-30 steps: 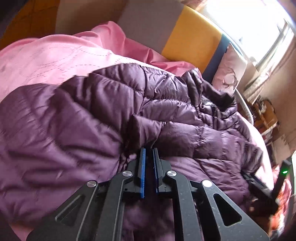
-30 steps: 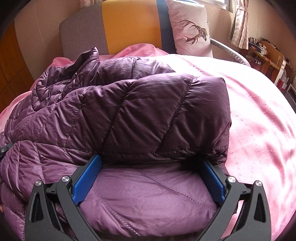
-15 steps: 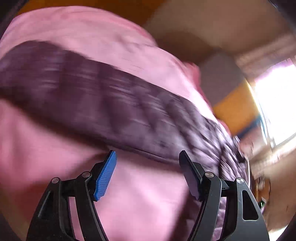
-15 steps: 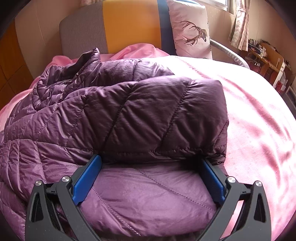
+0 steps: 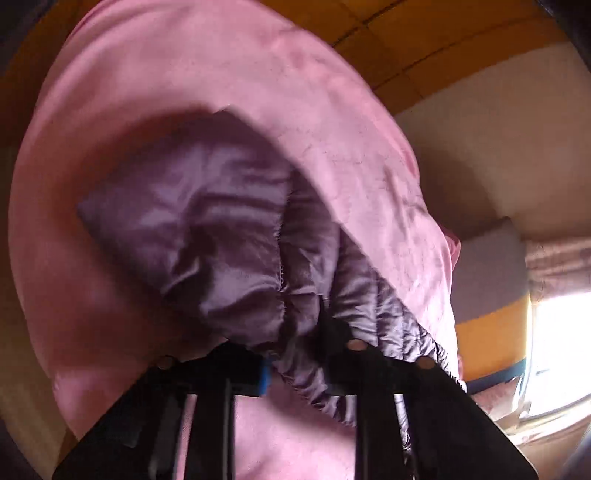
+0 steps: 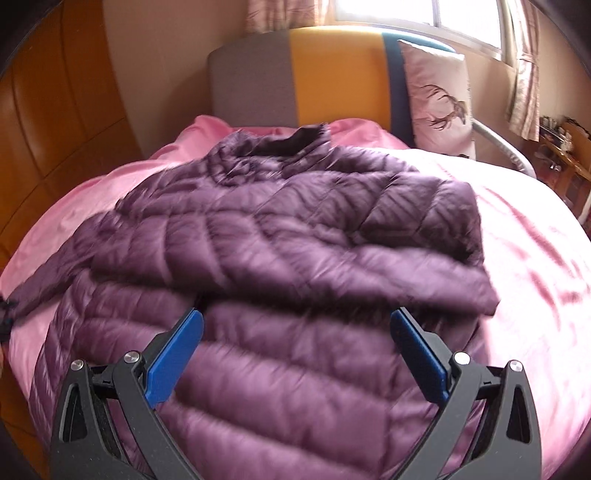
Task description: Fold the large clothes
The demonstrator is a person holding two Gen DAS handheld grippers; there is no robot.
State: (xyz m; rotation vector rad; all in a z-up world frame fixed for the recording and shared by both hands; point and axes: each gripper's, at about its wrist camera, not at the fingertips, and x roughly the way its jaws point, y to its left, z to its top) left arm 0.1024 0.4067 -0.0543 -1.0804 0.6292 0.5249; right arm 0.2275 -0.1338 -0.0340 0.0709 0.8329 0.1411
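- A purple quilted jacket (image 6: 280,236) is lying spread across the pink bedspread (image 6: 535,258) of a bed, its dark collar (image 6: 291,142) pointing toward the headboard (image 6: 295,74).
- The side of the jacket nearer the pillow (image 6: 436,99) is lying folded in over the body, making a thick doubled edge.
- The opposite sleeve (image 6: 44,280) is stretching out away from the jacket's body, toward the wooden wall panels (image 6: 48,122).
- The right gripper (image 6: 295,343) is hovering over the hem end of the jacket, the end farthest from the collar; its blue-padded fingers (image 6: 173,350) are standing wide apart with nothing between them.
- The picture does not show whether the right gripper is touching the cloth.
- In the left wrist view, the left gripper (image 5: 295,369) is sitting at the end of a sleeve (image 5: 207,236), and the gathered cuff (image 5: 291,354) is lying bunched between its fingers.
- Only a sliver of one blue pad (image 5: 263,376) is showing beside the cuff, and the view is dim and blurred, so I cannot tell whether the fingers are pressing on the cloth or merely standing around it.
- That sleeve is lying on the pink bedspread (image 5: 258,92), running away from the left gripper.
- The pillow, printed with a deer, is leaning against the headboard, below a bright window (image 6: 424,14).
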